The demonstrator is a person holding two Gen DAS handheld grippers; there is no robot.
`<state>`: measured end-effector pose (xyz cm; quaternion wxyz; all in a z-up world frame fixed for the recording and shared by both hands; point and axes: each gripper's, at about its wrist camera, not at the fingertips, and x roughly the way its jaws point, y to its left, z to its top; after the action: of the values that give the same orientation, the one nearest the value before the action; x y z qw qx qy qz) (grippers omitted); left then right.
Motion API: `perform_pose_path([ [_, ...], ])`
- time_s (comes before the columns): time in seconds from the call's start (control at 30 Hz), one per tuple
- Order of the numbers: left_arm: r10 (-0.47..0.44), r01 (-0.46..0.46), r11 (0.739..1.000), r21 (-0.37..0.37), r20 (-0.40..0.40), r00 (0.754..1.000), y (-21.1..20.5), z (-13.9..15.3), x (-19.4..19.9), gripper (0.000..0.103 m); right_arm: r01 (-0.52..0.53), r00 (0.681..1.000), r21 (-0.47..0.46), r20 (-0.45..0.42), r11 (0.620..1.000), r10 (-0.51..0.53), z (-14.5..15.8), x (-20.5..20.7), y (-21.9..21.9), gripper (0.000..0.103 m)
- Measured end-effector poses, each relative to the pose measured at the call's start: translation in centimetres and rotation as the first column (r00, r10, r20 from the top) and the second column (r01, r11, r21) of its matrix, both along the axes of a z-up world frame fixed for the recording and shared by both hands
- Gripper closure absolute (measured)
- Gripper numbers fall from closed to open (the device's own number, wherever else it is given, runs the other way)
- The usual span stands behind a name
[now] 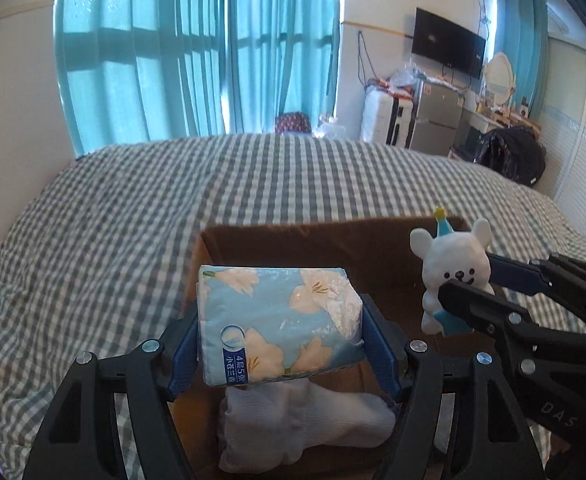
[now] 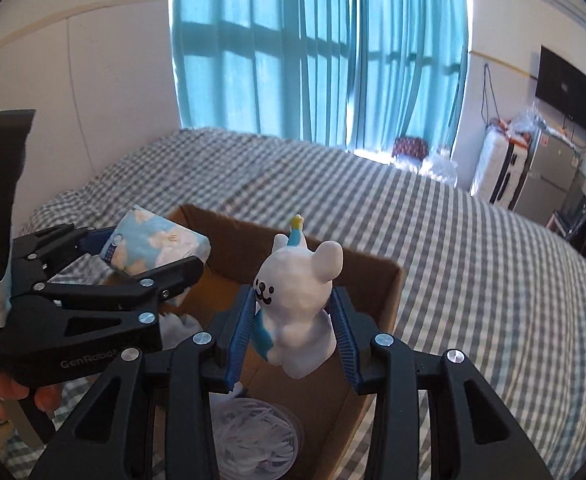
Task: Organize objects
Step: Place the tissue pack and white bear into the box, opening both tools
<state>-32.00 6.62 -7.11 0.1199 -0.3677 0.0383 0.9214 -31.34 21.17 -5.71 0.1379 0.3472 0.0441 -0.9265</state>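
My left gripper [image 1: 280, 320] is shut on a blue flowered tissue pack [image 1: 277, 320] and holds it above the open cardboard box [image 1: 293, 240]. The pack also shows in the right wrist view [image 2: 157, 244]. My right gripper [image 2: 293, 316] is shut on a white bear toy [image 2: 297, 300] with a blue party hat, held upright over the same box [image 2: 373, 280]. In the left wrist view the bear [image 1: 453, 276] sits at the right between the right gripper's fingers [image 1: 505, 272]. A pale grey cloth [image 1: 305, 424] lies in the box under the pack.
The box stands on a bed with a grey checked cover [image 1: 133, 220]. A clear round container of white strips [image 2: 253, 436] sits in the box. Teal curtains [image 1: 197, 48], a TV [image 1: 447, 44], a fridge [image 1: 437, 116] and a black bag [image 1: 513, 156] are at the far side.
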Motion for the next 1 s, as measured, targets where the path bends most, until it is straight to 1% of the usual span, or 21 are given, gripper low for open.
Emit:
perform_pose_path([
  [0.1,-0.015,0.015,1.0,-0.006,0.041,0.999,0.3,-1.1,0.1,0.031,0.009,1.0,0.002,0.019,1.0,-0.009,-0.9,-0.4,0.4,0.064],
  [0.17,-0.049,0.049,0.999,0.002,0.052,0.997,0.7,-1.4,0.5,0.03,0.009,0.999,-0.002,0.037,1.0,-0.009,-1.1,-0.4,0.6,0.064],
  [0.27,-0.047,0.048,0.998,-0.036,0.03,0.998,1.4,-1.0,1.4,0.028,0.038,0.999,-0.017,0.036,0.999,-0.038,-0.7,-0.1,0.9,0.064],
  [0.33,-0.039,0.04,0.999,-0.028,0.013,0.999,1.3,-0.1,2.0,0.024,0.049,0.998,-0.022,0.033,0.999,-0.049,0.0,0.3,1.1,0.064],
  [0.37,-0.034,0.034,0.999,-0.017,0.008,0.999,1.1,0.4,2.3,0.019,0.054,0.998,-0.021,0.02,0.998,-0.053,0.7,0.7,1.2,0.061],
  [0.4,-0.021,0.021,1.0,-0.005,-0.003,1.0,0.8,1.1,2.6,0.014,0.062,0.998,-0.019,0.001,0.998,-0.062,1.4,1.3,1.3,0.052],
  [0.43,-0.002,0.002,1.0,0.005,-0.019,1.0,0.5,2.0,3.2,0.006,0.069,0.997,-0.02,-0.019,0.997,-0.069,2.2,1.9,1.3,0.043],
  [0.47,0.016,-0.016,1.0,0.014,-0.039,0.999,-0.1,3.0,3.7,0.002,0.075,0.996,-0.027,-0.045,0.997,-0.076,3.3,2.7,1.5,0.04],
  [0.57,0.049,-0.046,0.998,0.04,-0.077,0.996,-1.3,5.5,5.5,0.002,0.081,0.991,-0.032,-0.099,0.996,-0.084,6.2,5.5,1.5,0.038],
  [0.6,0.057,-0.053,0.997,0.048,-0.085,0.995,-1.8,6.3,6.0,0.002,0.083,0.99,-0.029,-0.115,0.996,-0.086,7.1,6.1,1.8,0.036],
  [0.63,0.066,-0.061,0.997,0.053,-0.096,0.993,-2.1,7.2,6.3,0.001,0.087,0.987,-0.022,-0.133,0.996,-0.089,8.0,7.0,1.6,0.031],
  [0.67,0.075,-0.069,0.996,0.059,-0.116,0.99,-2.6,8.3,7.5,0.001,0.091,0.984,-0.014,-0.154,0.996,-0.092,9.1,8.0,1.6,0.028],
  [0.73,0.08,-0.071,0.995,0.069,-0.15,0.985,-3.0,10.0,9.0,0.0,0.106,0.974,-0.004,-0.199,0.994,-0.104,11.2,10.2,1.5,0.017],
  [0.77,0.083,-0.072,0.995,0.073,-0.173,0.981,-3.4,11.0,10.4,0.0,0.115,0.968,-0.005,-0.225,0.993,-0.113,12.3,11.6,1.6,0.015],
  [0.8,0.087,-0.074,0.995,0.074,-0.185,0.979,-3.7,11.7,10.9,0.0,0.121,0.963,-0.008,-0.241,0.993,-0.119,13.1,12.4,1.6,0.011],
  [0.87,0.092,-0.078,0.994,0.075,-0.211,0.973,-4.2,13.1,12.9,0.0,0.121,0.955,-0.012,-0.27,0.993,-0.12,14.7,14.8,1.6,0.009],
  [1.0,0.094,-0.078,0.994,0.078,-0.241,0.966,-4.8,14.7,16.2,0.0,0.12,0.948,0.004,-0.296,0.993,-0.114,16.2,18.8,1.0,0.007],
])
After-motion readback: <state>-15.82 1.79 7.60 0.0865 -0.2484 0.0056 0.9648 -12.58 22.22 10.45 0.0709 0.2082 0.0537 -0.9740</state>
